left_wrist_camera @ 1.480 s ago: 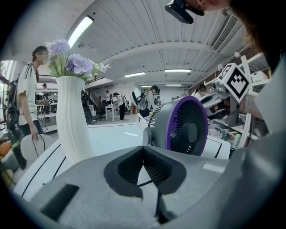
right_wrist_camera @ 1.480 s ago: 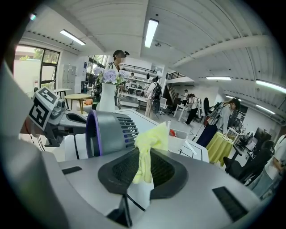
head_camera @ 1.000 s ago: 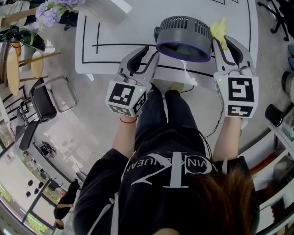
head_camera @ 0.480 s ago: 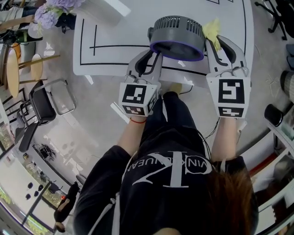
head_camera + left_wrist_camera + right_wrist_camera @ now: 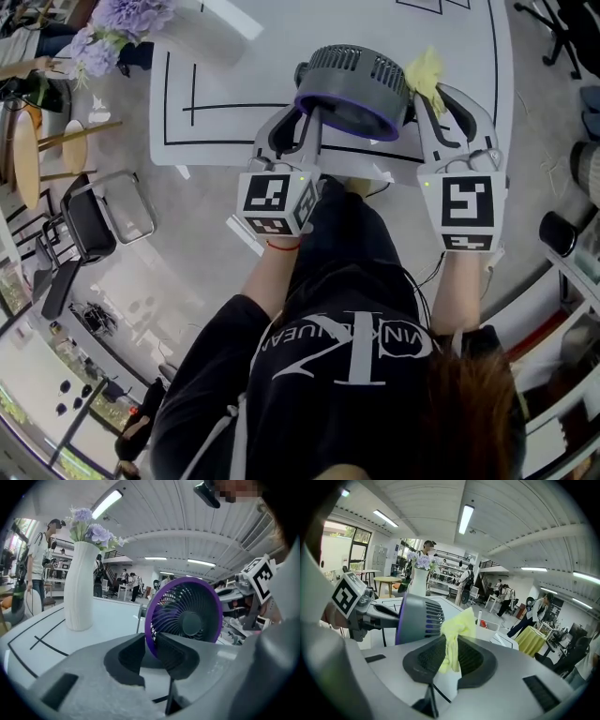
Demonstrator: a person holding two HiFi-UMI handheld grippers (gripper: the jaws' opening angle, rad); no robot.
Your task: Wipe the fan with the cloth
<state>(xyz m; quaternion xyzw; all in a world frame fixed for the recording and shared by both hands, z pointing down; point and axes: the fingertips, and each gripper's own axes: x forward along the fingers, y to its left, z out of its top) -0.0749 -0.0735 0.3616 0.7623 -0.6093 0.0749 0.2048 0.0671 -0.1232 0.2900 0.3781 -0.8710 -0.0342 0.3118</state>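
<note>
A grey fan [image 5: 352, 80] with a purple front ring stands on the white table [image 5: 234, 66], its face toward me. My left gripper [image 5: 298, 117] is at the fan's left edge. Its jaws have just been closing, and in the left gripper view the purple ring [image 5: 151, 634] sits between the two black pads, which press on it. My right gripper [image 5: 441, 94] is shut on a yellow cloth [image 5: 424, 70] beside the fan's right side. In the right gripper view the cloth [image 5: 452, 634] hangs between the pads, next to the fan's grey housing [image 5: 417, 618].
A tall white vase [image 5: 79, 588] with purple flowers [image 5: 122, 19] stands on the table to the left of the fan. Black lines mark the tabletop. A black chair [image 5: 94, 206] and wooden stools stand on the floor at left. People stand far off in the room.
The left gripper has come in toward the fan's left rim and its jaws have narrowed around the purple ring. The right gripper has stayed beside the fan with the cloth.
</note>
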